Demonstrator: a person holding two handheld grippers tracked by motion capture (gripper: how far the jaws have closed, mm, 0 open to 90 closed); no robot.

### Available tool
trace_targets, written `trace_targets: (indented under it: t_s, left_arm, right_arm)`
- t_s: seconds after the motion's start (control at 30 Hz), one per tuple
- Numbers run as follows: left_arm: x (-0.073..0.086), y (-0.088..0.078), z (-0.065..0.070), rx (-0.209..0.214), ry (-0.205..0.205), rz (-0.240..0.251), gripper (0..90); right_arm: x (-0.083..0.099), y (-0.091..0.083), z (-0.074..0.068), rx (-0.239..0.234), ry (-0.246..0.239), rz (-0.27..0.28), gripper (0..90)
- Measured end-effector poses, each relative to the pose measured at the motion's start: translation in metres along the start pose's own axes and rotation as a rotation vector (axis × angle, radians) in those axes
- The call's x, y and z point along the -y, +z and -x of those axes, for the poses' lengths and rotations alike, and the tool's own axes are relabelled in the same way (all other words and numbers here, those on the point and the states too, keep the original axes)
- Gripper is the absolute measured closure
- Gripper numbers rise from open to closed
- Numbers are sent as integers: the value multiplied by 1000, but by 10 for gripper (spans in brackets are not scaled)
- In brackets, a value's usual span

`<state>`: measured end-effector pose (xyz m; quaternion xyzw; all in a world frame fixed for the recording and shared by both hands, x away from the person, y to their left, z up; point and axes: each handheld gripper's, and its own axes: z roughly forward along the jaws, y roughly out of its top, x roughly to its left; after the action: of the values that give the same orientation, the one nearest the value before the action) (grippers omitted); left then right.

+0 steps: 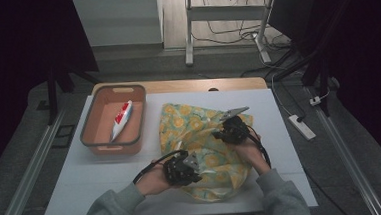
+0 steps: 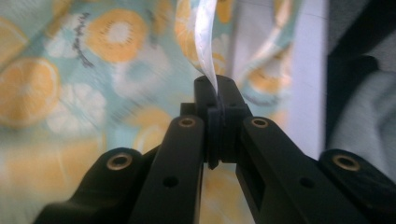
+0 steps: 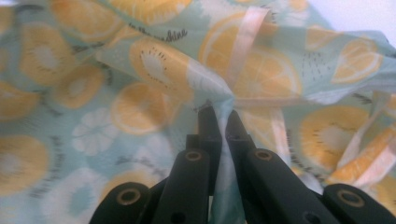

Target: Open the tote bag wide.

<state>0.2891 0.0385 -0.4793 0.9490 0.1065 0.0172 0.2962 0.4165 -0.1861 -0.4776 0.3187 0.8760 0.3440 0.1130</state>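
On the white table top [image 1: 82, 179], slightly right of its middle, lies the crumpled cloth [image 1: 200, 137] we are working on, pale green and printed with orange slices and white flowers. Our left gripper [image 1: 195, 170] sits at the near edge of the cloth; its own view shows the jaws pressed together on a thin white ribbon [image 2: 205, 42] that rises from between the tips, with the printed fabric blurred behind it. Our right gripper [image 1: 230, 127] rests on the cloth's far right part, and its view shows the jaws closed, pinching a gathered fold of the fabric [image 3: 219, 100] where the creases run together. Both our forearms, in grey sleeves [image 1: 109, 210], come in from the near side of the table. Left of the cloth and well apart from it stands an orange bin [image 1: 93, 143] with a grey rim, and a red and white tube [image 1: 121, 120] lies inside it.
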Motion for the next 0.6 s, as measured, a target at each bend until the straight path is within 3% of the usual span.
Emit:
trace_targets:
  t_s: [0.17, 0.3, 0.37, 0.4, 0.47, 0.6]
  left_arm:
    - [18, -19, 14, 51, 18, 38, 892]
    - [30, -28, 17, 50, 22, 52, 890]
    - [32, -31, 13, 22, 3, 68, 879]
    - [33, -32, 11, 8, -18, 92, 820]
    - [33, -38, 7, -28, -59, 154, 562]
    - [30, -62, 0, -61, -114, 275, 370]
  right_arm:
    - [-1, -1, 10, 39, 56, 9, 900]
    - [-4, 1, 9, 50, 57, 14, 900]
    - [-4, 4, 7, 47, 54, 12, 900]
    - [-4, 6, 6, 42, 52, 12, 900]
    - [-5, 6, 2, 31, 41, 13, 900]
    - [-8, -1, -4, 17, 22, 43, 900]
